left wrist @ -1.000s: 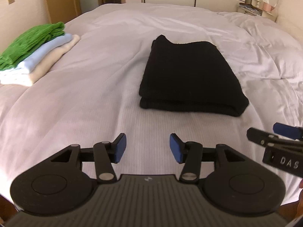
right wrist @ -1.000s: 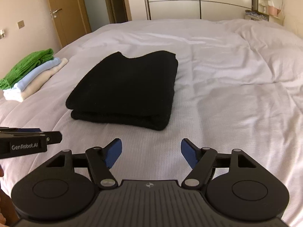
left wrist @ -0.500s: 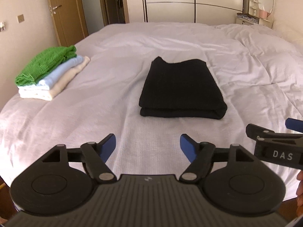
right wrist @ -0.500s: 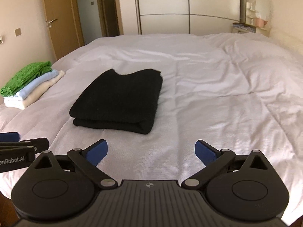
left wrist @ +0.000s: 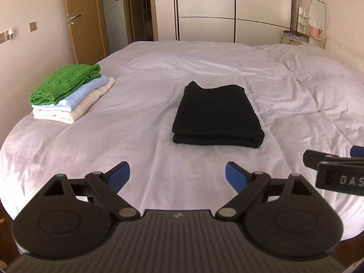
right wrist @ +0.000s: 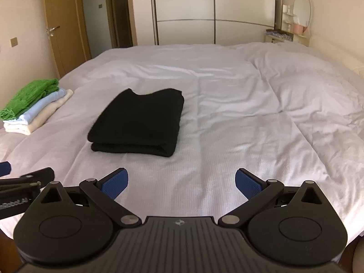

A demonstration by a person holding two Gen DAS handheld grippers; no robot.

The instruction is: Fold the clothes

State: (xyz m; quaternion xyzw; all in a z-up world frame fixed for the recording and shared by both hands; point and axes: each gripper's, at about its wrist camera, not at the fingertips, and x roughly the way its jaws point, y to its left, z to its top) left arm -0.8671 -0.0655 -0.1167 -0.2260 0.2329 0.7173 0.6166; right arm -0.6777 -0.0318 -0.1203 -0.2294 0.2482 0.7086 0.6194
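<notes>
As it lies, black garment (left wrist: 217, 113) is folded flat.

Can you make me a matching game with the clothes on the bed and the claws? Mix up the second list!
Things:
1. green knit
2. cream garment
3. black garment
4. left claw

Descriptions:
A. bottom of the pile
B. open, holding nothing
C. top of the pile
D. folded, lying alone mid-bed

Pairs: 1-C, 2-A, 3-D, 4-B. The right claw is open too, and a light blue garment sits between green and cream.
</notes>
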